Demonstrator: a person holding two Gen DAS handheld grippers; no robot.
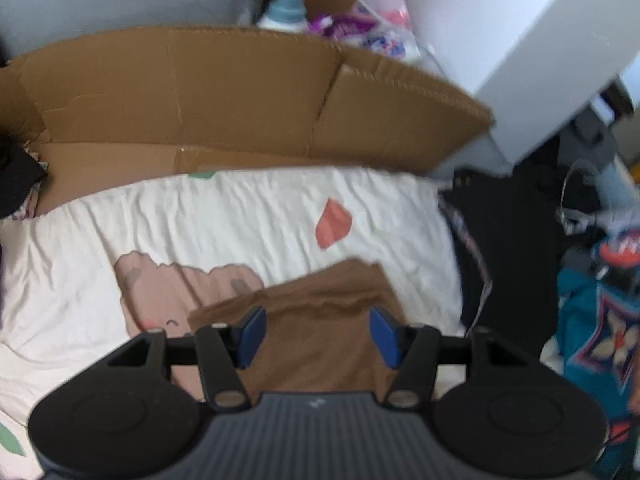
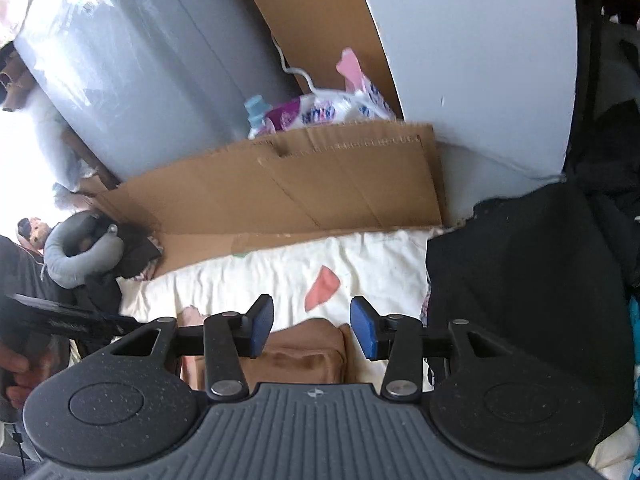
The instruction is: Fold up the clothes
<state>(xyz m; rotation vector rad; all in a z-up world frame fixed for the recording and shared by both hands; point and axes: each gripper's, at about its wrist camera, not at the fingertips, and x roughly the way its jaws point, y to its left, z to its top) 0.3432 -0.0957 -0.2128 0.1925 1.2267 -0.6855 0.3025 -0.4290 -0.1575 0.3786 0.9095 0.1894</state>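
A brown garment [image 1: 316, 320] lies folded flat on the white patterned sheet [image 1: 240, 216]. My left gripper [image 1: 318, 330] hovers over it, open, its blue pads [image 1: 252, 334] apart with nothing pressed between them. In the right wrist view the same brown garment [image 2: 304, 354] shows as a thick folded bundle below my right gripper [image 2: 312, 326], which is open and holds nothing. A pile of black clothing [image 2: 528, 280] lies to the right of the bundle. A teal patterned garment [image 1: 600, 328] lies at the far right.
A flattened cardboard box [image 1: 240, 92] stands along the far edge of the sheet, with a detergent bottle [image 1: 286, 10] and plastic bags [image 1: 380, 28] behind it. A white panel [image 1: 520, 40] rises at the right. A grey neck pillow [image 2: 80, 256] and a person's hand [image 2: 18, 372] are at the left.
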